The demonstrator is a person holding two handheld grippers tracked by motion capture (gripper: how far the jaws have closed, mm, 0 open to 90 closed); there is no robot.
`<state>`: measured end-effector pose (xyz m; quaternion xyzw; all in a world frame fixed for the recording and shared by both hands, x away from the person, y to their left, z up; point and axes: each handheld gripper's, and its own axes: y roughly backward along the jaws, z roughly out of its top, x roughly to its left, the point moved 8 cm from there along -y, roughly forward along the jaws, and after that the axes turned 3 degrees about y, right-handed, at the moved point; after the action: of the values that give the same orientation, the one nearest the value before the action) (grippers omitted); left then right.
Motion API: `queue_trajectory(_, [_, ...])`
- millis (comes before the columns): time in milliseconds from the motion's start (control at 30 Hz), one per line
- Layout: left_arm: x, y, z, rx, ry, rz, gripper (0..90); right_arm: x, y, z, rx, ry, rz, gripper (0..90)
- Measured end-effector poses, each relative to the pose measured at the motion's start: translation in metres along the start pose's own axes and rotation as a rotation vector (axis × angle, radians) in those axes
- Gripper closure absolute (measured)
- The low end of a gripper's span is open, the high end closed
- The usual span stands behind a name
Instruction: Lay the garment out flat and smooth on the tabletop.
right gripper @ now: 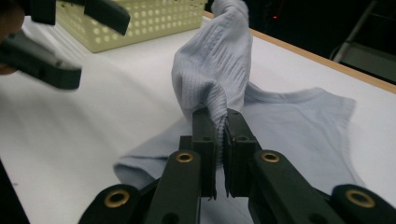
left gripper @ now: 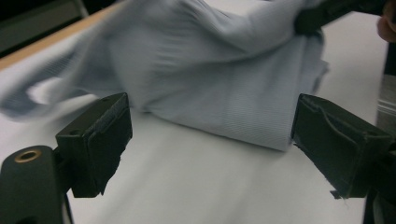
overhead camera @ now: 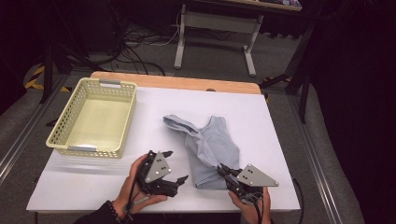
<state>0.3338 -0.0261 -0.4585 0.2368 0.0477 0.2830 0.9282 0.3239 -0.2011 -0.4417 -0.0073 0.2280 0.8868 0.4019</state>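
A pale blue sleeveless top point(overhead camera: 208, 147) lies crumpled in the middle of the white table point(overhead camera: 84, 179). My right gripper point(overhead camera: 223, 171) is shut on a fold of the top point(right gripper: 215, 74) near its lower right edge and lifts that fold off the table. My left gripper point(overhead camera: 173, 166) stands open just left of the garment, its two pads wide apart with only bare table between them. In the left gripper view the folded edge of the top point(left gripper: 233, 112) lies a little beyond the pads point(left gripper: 100, 140).
A pale yellow perforated basket point(overhead camera: 93, 116) sits at the table's far left and holds nothing. The table's wooden far edge point(overhead camera: 177, 81) runs behind it. A metal desk frame point(overhead camera: 215, 32) and cables stand on the floor beyond.
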Motion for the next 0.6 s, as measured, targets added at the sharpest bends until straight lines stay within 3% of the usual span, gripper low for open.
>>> queue_trajectory(100, [-0.018,-0.017,0.001,-0.009,-0.002,-0.041,12.9,-0.008,0.010,-0.008,-0.005,0.000,-0.046,85.0])
queue_trajectory(200, [-0.035,-0.037,-0.001,0.023,-0.009,-0.076,12.9,-0.014,0.018,-0.017,-0.002,-0.026,-0.073,85.1])
queue_trajectory(300, [-0.045,-0.055,-0.005,0.064,-0.029,-0.083,12.5,-0.019,0.023,-0.027,0.015,-0.038,-0.096,85.1])
queue_trajectory(467, [-0.043,-0.077,-0.017,0.155,-0.048,-0.009,13.6,-0.027,0.034,-0.042,0.004,-0.086,-0.156,85.2])
queue_trajectory(567, [-0.040,-0.079,-0.020,0.181,-0.055,0.018,16.7,-0.027,0.037,-0.052,0.017,-0.114,-0.154,85.3])
queue_trajectory(600, [-0.039,-0.080,-0.020,0.190,-0.075,0.042,18.4,-0.026,0.037,-0.055,0.028,-0.117,-0.150,85.3])
